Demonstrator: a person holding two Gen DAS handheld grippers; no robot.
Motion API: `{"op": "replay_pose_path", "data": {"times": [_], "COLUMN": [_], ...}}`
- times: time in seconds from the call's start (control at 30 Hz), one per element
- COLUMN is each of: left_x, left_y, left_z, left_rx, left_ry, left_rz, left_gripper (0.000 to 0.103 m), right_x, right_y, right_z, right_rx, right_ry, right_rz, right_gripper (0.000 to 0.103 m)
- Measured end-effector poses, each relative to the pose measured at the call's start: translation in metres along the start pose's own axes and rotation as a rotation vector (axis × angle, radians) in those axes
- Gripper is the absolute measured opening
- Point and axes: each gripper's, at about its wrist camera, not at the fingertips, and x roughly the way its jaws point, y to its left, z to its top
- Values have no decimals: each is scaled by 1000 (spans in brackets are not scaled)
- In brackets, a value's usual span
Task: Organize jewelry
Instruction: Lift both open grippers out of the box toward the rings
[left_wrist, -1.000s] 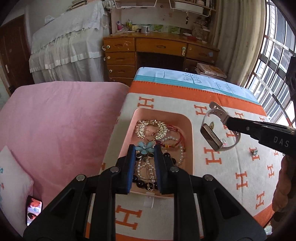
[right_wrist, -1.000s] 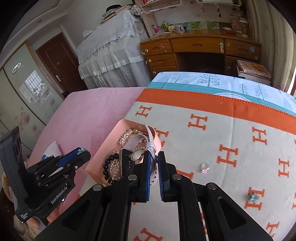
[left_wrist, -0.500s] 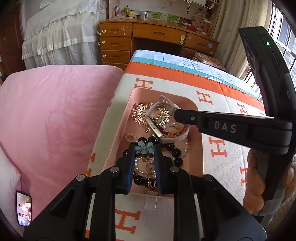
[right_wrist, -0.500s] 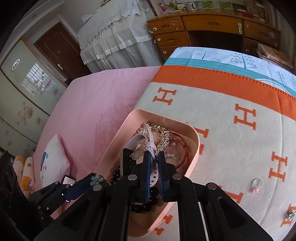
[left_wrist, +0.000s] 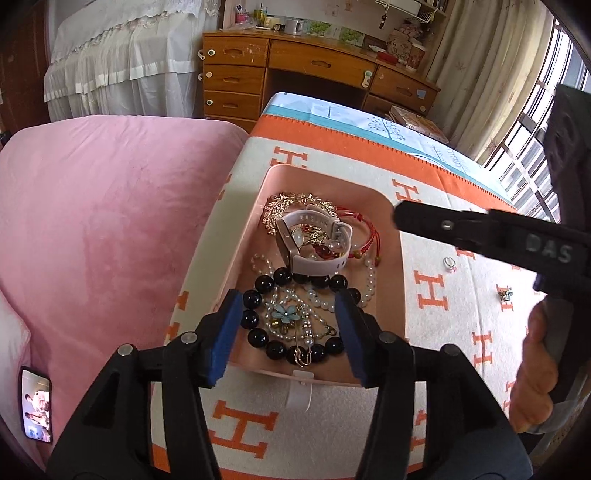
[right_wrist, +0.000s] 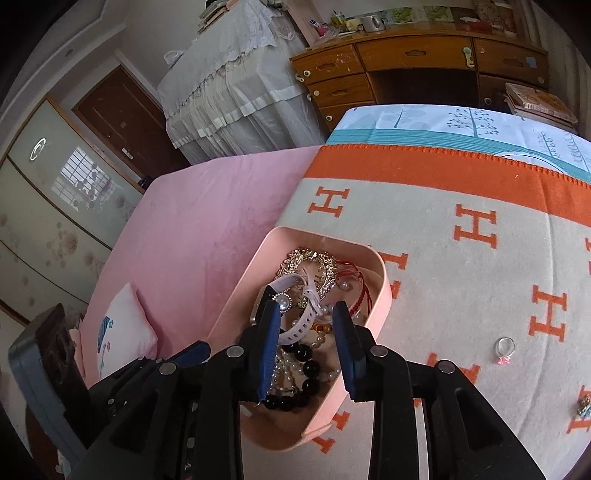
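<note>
The pink tray (left_wrist: 395, 258) sits on the orange-and-cream blanket (left_wrist: 436, 302) spread over the bed, and most of the jewelry is piled in it. The watch (left_wrist: 314, 243) lies on top of the heap toward the far end, resting on its edge, its pale strap closed in a loop whose long axis runs roughly across the tray, the flat case on the left side of the loop. A flower brooch (left_wrist: 286, 315) lies near the front among pearls, ringed by the black bead bracelet (left_wrist: 295, 321).

The left gripper (left_wrist: 286, 334) has just been opening – its jaws stand wide on either side of the brooch, pads clear of it. The right gripper (right_wrist: 304, 345) has also just been opening; its jaws are parted a moderate way above the watch strap, pressing on nothing.

Still out on the blanket, well apart from the tray, are a ring (right_wrist: 504, 349) with a pink stone and a small blue earring (right_wrist: 585, 404). Both look light, hard and slippery – likely to skid or sink into the soft pile if pinched carelessly. The ring is probably best taken across its band, the stone left free; the earring across its body, though its shape is too small to read. The watch strap is soft and springy, the case stiff.
</note>
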Motion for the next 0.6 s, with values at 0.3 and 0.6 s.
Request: {"op": "replay_pose_path", "data": {"times": [0.3, 0.6], "left_x": [-20, -43], "left_y": [-17, -67], "left_z": [-8, -26], "left_rx": [40, 159], "left_ry": [-25, -54], "left_rz": [-10, -55], "left_gripper": [49, 49], "right_x": [-80, -147], "right_y": [-25, -52], "right_z": [-45, -118], "right_rx": [-20, -83], "right_ry": [-128, -207], "right_rz": [-74, -274], "right_gripper": [35, 37]}}
